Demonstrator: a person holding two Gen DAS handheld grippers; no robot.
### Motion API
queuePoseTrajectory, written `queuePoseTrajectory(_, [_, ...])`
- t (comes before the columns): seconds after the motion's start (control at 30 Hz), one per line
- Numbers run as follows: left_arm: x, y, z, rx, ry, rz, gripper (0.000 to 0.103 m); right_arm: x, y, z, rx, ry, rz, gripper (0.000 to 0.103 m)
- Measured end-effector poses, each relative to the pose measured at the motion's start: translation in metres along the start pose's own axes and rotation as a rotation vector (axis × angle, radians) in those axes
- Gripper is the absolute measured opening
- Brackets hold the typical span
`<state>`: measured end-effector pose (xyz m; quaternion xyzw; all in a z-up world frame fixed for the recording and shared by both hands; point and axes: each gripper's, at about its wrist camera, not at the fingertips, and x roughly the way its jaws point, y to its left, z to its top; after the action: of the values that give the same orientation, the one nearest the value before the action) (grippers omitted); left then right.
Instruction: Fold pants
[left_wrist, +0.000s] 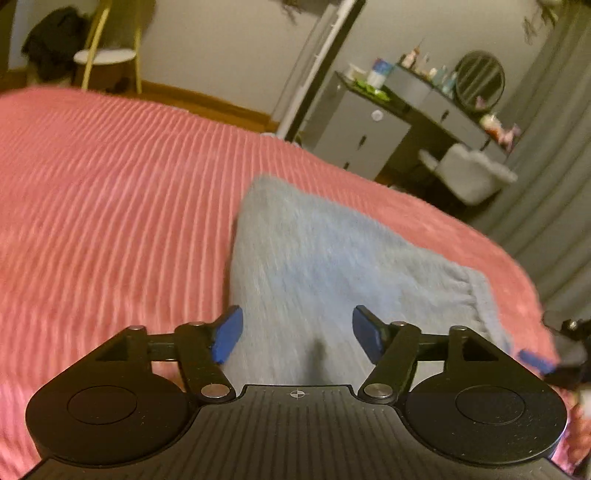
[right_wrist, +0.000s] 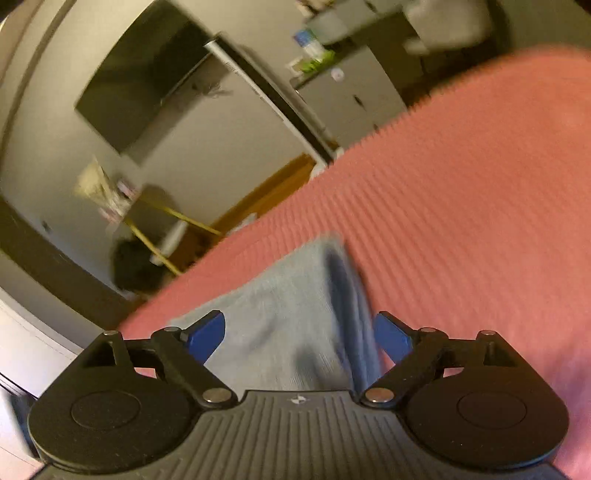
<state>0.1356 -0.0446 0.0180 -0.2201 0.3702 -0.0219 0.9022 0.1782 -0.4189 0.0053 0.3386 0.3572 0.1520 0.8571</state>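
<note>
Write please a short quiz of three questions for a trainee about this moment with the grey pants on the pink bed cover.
1. True or false: the left gripper is open, with the grey pants lying beyond its blue fingers.
2. Multiple choice: the pants lie on A) a wooden floor, B) a pink ribbed bed cover, C) a white chair.
3. Fill in: in the right wrist view, the right gripper is ____, and the fabric shows between its fingers.

Key: 1 true; 2 B; 3 open.
</note>
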Motion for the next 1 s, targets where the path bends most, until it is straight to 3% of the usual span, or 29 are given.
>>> queuePoseTrajectory(0.07, [-0.011, 0.007, -0.025, -0.096, -0.004, -0.045, 0.072, -0.006, -0.011, -0.023, 0.079, 0.025, 0.064, 0.088])
queuePoseTrajectory(0.13, [-0.018, 0.008, -0.046, -0.195, -0.018, -0.058, 0.071, 0.001, -0.013, -0.044, 0.107, 0.065, 0.060, 0.083])
queuePoseTrajectory(0.17, [-0.022, 0.012, -0.053, -0.231, -0.039, -0.064, 0.071, 0.007, -0.013, -0.055, 0.121, 0.084, 0.040, 0.075])
queuePoseTrajectory(0.3, [-0.024, 0.010, -0.064, -0.285, -0.035, -0.097, 0.071, 0.023, -0.020, -0.075, 0.234, 0.081, -0.015, 0.071])
queuePoseTrajectory(0.4, [-0.023, 0.013, -0.066, -0.330, -0.001, -0.123, 0.071, 0.035, -0.023, -0.074, 0.312, 0.042, -0.001, 0.070])
queuePoseTrajectory(0.43, [-0.020, 0.011, -0.066, -0.345, 0.009, -0.133, 0.071, 0.037, -0.023, -0.075, 0.335, 0.028, -0.002, 0.066])
queuePoseTrajectory(0.47, [-0.019, 0.010, -0.068, -0.346, 0.015, -0.141, 0.071, 0.041, -0.019, -0.074, 0.337, 0.015, -0.017, 0.047])
queuePoseTrajectory(0.5, [-0.018, 0.011, -0.070, -0.339, 0.019, -0.131, 0.071, 0.040, -0.021, -0.076, 0.316, 0.010, -0.038, 0.044])
queuePoseTrajectory(0.63, [-0.007, 0.013, -0.070, -0.356, 0.023, -0.074, 0.074, 0.041, -0.007, -0.082, 0.199, -0.023, -0.084, 0.041])
queuePoseTrajectory(0.7, [-0.005, 0.019, -0.069, -0.399, 0.020, -0.062, 0.077, 0.039, -0.013, -0.084, 0.254, -0.031, -0.031, 0.048])
queuePoseTrajectory(0.8, [0.005, 0.021, -0.065, -0.454, 0.012, -0.051, 0.078, 0.043, -0.027, -0.082, 0.341, -0.016, -0.015, 0.048])
queuePoseTrajectory(0.87, [0.003, 0.026, -0.067, -0.465, -0.018, -0.048, 0.074, 0.046, -0.016, -0.077, 0.263, -0.015, -0.056, 0.043])
queuePoseTrajectory(0.93, [-0.001, 0.028, -0.065, -0.455, -0.047, -0.028, 0.047, 0.040, -0.001, -0.079, 0.175, -0.029, -0.087, 0.037])
queuePoseTrajectory(1.0, [-0.005, 0.031, -0.064, -0.442, -0.056, -0.016, 0.034, 0.027, 0.004, -0.080, 0.191, -0.050, -0.041, 0.034])
